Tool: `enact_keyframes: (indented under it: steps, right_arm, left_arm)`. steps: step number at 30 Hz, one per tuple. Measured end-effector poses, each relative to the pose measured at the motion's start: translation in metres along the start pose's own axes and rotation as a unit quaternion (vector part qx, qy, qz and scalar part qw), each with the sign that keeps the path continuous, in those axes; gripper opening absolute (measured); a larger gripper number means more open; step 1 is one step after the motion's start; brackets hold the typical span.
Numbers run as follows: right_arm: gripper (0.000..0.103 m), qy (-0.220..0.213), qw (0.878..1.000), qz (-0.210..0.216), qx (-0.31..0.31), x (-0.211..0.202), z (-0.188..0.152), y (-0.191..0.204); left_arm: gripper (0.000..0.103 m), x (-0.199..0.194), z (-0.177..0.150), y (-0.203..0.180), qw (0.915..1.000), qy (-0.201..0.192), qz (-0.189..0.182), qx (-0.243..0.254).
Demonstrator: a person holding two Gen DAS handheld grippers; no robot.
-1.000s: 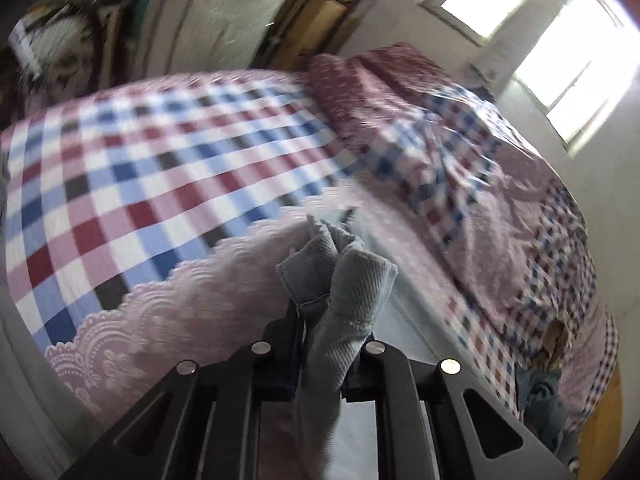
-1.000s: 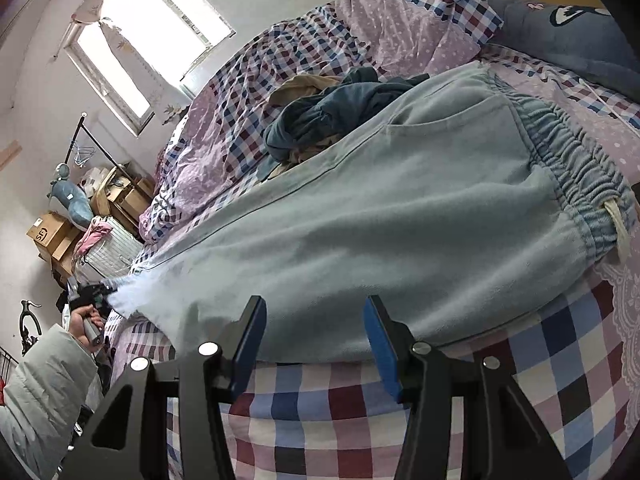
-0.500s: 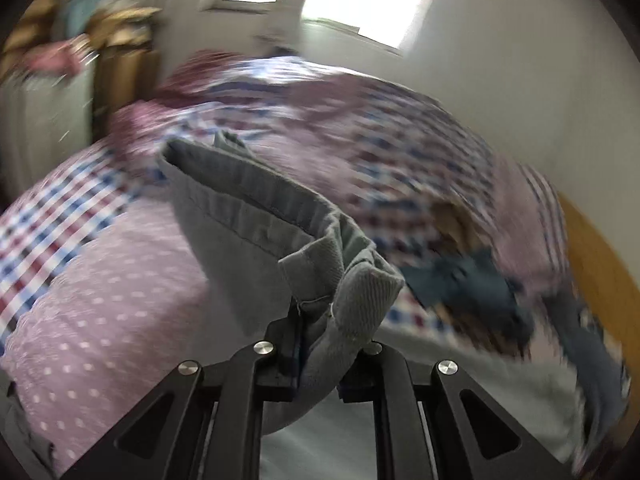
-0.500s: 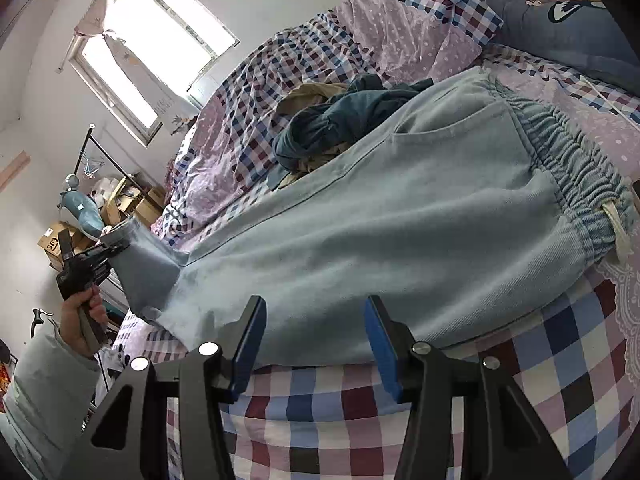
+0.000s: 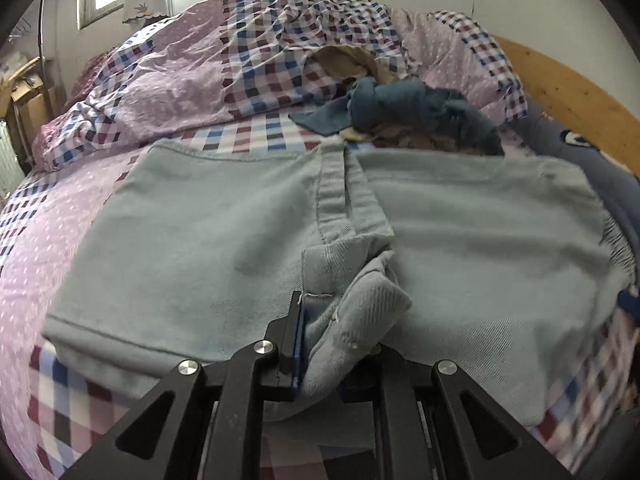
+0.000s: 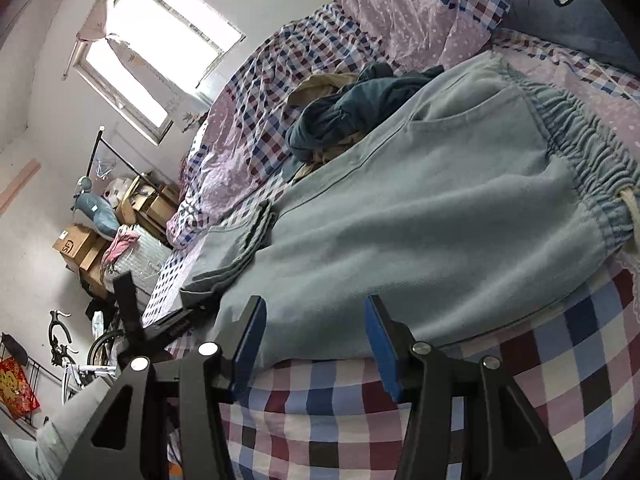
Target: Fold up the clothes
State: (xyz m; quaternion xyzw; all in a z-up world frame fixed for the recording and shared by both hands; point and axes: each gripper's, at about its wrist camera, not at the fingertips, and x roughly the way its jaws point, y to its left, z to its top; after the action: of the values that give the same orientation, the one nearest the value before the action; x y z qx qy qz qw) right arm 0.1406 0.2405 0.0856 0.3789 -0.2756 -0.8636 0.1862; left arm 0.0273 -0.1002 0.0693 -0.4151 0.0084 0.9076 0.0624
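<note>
Pale blue-grey trousers (image 5: pixel 460 248) lie across the checked bed sheet (image 6: pixel 540 380), with the legs doubled back over the upper half. My left gripper (image 5: pixel 336 336) is shut on the bunched leg hems (image 5: pixel 360 304) and holds them low over the folded cloth. In the right wrist view the trousers (image 6: pixel 440 208) fill the middle, their elastic waistband (image 6: pixel 580 136) to the right. The left gripper (image 6: pixel 160 320) shows there at the left edge of the fold. My right gripper (image 6: pixel 316 344) stands open at the trousers' near edge, with nothing between its blue pads.
A heap of dark teal and tan clothes (image 5: pixel 400 104) lies just behind the trousers. A rumpled checked quilt (image 5: pixel 240 60) covers the far side of the bed. A wooden headboard (image 5: pixel 560 92) and blue pillow (image 6: pixel 568 12) are at the right. Boxes (image 6: pixel 80 240) stand beyond the bed's foot.
The left gripper has swung the leg hems from the foot of the bed across toward the waistband, folding the legs over the upper half. The right gripper has stayed where it was, open.
</note>
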Motion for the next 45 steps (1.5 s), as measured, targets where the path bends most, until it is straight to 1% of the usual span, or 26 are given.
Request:
enact_keyframes:
  steps: [4,6,8,9,12,15,18,19,23,24,26,30,33,36,40,42,45]
  right_arm:
    - [0.054,0.018,1.000,0.005,-0.005,0.011,-0.003,0.006]
    - [0.055,0.026,1.000,0.002,-0.008,0.019,-0.005,0.010]
    - [0.055,0.028,1.000,-0.010,-0.009,0.025,-0.007,0.013]
    - [0.056,0.029,0.999,-0.010,-0.011,0.028,-0.007,0.017]
    - [0.056,0.033,0.999,-0.004,-0.020,0.038,-0.005,0.032]
    - [0.056,0.041,0.999,0.020,-0.017,0.057,0.007,0.047]
    - [0.058,0.048,0.998,0.046,-0.013,0.076,0.021,0.062]
    - [0.058,0.055,0.997,0.054,-0.010,0.089,0.027,0.067]
    - [0.059,0.078,0.995,0.055,-0.007,0.137,0.044,0.080]
    - [0.059,0.083,0.995,0.052,-0.005,0.150,0.048,0.083]
    - [0.059,0.096,0.993,0.062,0.001,0.171,0.054,0.086]
    - [0.059,0.116,0.992,0.052,-0.003,0.213,0.072,0.089]
    - [0.059,0.135,0.990,0.037,0.018,0.244,0.085,0.082]
    - [0.059,0.152,0.987,0.033,0.031,0.268,0.092,0.079]
    - [0.059,0.174,0.984,0.031,0.033,0.290,0.096,0.080]
    - [0.059,0.176,0.983,0.030,0.033,0.300,0.098,0.081]
    - [0.059,0.176,0.983,0.032,0.032,0.313,0.101,0.085]
  left_arm:
    - [0.012,-0.002,-0.006,-0.011,0.9996,-0.012,0.024,0.004]
    - [0.013,-0.002,-0.008,-0.008,0.9996,-0.017,0.023,-0.007]
    - [0.013,0.001,-0.012,0.000,0.9994,-0.024,0.016,-0.017]
    - [0.015,0.002,-0.014,0.001,0.9993,-0.027,0.013,-0.020]
    - [0.018,0.004,-0.014,-0.002,0.9995,-0.025,0.015,-0.015]
    - [0.020,0.004,-0.014,-0.001,0.9995,-0.023,0.013,-0.019]
    - [0.021,0.003,-0.013,0.001,0.9995,-0.018,0.003,-0.026]
    - [0.022,0.003,-0.013,0.003,0.9994,-0.017,-0.003,-0.031]
    - [0.025,0.000,-0.013,0.014,0.9970,-0.020,-0.035,-0.066]
    - [0.025,0.001,-0.013,0.015,0.9965,-0.019,-0.039,-0.072]
    - [0.025,0.001,-0.013,0.016,0.9960,-0.019,-0.043,-0.076]
    - [0.025,0.001,-0.014,0.016,0.9952,-0.022,-0.045,-0.084]
    - [0.025,0.001,-0.015,0.020,0.9928,-0.025,-0.055,-0.104]
    - [0.025,0.001,-0.015,0.025,0.9905,-0.024,-0.069,-0.117]
    - [0.025,-0.002,-0.014,0.034,0.9851,-0.027,-0.092,-0.142]
    - [0.025,-0.004,-0.014,0.036,0.9831,-0.032,-0.098,-0.151]
    - [0.025,-0.006,-0.016,0.036,0.9829,-0.033,-0.101,-0.150]
